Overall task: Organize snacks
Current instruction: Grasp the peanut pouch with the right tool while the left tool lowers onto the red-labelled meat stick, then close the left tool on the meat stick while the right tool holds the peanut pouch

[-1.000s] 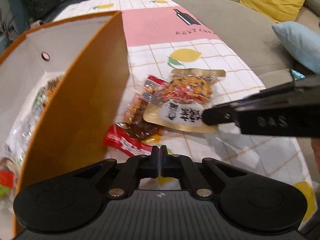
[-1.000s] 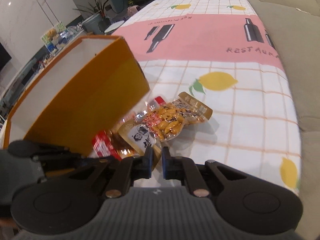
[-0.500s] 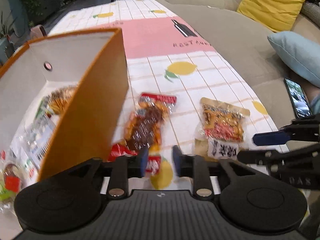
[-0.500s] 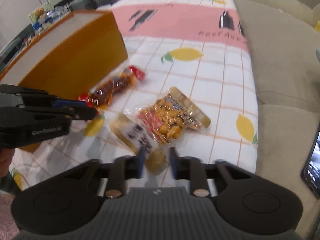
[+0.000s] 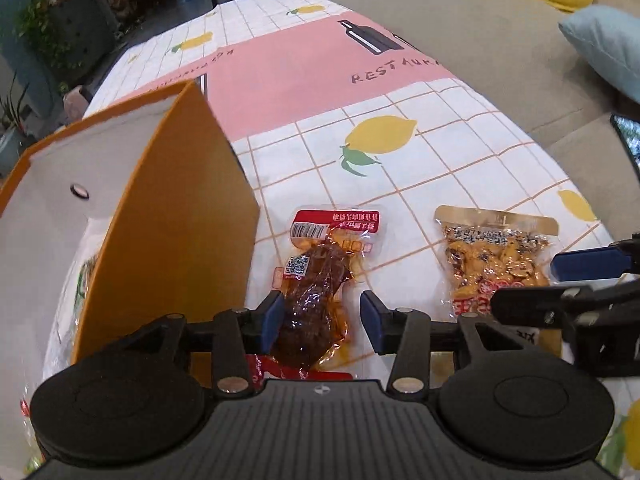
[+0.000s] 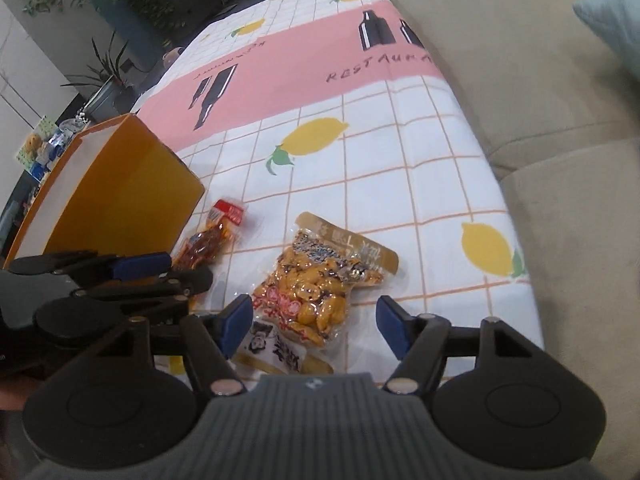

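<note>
Two snack packs lie flat on the lemon-print tablecloth. A red-labelled pack of dark brown meat (image 5: 320,280) (image 6: 210,240) sits beside the orange box (image 5: 176,216) (image 6: 120,188). My left gripper (image 5: 322,318) hangs over its near end, jaws opening, blue pads either side of it and not pressing. To the right lies a gold-edged pack of yellow nuts (image 5: 492,256) (image 6: 316,288). My right gripper (image 6: 316,326) straddles that pack's near end, jaws also opening, pads clear of it.
The orange box stands open at the left with several snack packets inside (image 5: 76,288). A beige sofa (image 6: 520,60) runs along the table's right edge, with a pale blue cushion (image 5: 608,44). A phone (image 5: 628,136) lies on the sofa seat.
Both grippers went from shut to open. The two packs, piled together a second ago, now lie apart, and each gripper has shifted so that one pack sits between its fingers.
</note>
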### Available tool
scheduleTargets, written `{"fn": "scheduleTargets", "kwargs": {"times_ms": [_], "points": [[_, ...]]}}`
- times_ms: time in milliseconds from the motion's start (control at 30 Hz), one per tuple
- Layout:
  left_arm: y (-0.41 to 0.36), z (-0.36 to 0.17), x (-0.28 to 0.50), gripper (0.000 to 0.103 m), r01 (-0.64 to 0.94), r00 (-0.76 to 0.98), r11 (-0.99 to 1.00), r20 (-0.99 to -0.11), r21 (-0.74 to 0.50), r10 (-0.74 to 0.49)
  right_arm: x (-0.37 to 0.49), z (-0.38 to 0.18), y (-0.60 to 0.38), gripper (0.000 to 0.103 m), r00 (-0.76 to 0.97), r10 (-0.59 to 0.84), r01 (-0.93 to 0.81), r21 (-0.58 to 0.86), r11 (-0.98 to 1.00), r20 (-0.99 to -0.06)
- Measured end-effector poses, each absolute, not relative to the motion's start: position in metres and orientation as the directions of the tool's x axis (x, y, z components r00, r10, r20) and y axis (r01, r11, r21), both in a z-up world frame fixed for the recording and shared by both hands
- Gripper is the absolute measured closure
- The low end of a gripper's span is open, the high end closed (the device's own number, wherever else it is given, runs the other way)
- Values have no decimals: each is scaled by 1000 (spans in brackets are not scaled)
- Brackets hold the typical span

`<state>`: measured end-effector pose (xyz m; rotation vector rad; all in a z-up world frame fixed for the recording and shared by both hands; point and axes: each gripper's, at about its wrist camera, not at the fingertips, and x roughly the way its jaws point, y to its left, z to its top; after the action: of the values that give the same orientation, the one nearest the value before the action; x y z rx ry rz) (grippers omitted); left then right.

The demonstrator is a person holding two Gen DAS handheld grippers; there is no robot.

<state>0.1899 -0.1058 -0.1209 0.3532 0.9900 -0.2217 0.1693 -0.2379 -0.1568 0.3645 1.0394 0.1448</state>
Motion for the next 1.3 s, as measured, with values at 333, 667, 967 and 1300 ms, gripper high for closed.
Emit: {"fn": "scheduleTargets", "kwargs": {"times_ms": [333,667,967,1300], "points": [[-108,-125,191,58,358,528,913,-849,196,-26,175,-163,-219,57,501,270,-44,287,957,-822],[-94,-115,147,59,351,445,933,-891,75,-96,151,-157,-218,63,375,309,-156,269,951,-874],[-92,-114,120,48,336,449,938,-890,85,-80,127,-155,-227,56,321,301,-128,274,953,-898],[-88,-123,128,29,278,459,958,-885,67,-72,130,-157,-219,38,400,276,-87,264,961,-874]]}}
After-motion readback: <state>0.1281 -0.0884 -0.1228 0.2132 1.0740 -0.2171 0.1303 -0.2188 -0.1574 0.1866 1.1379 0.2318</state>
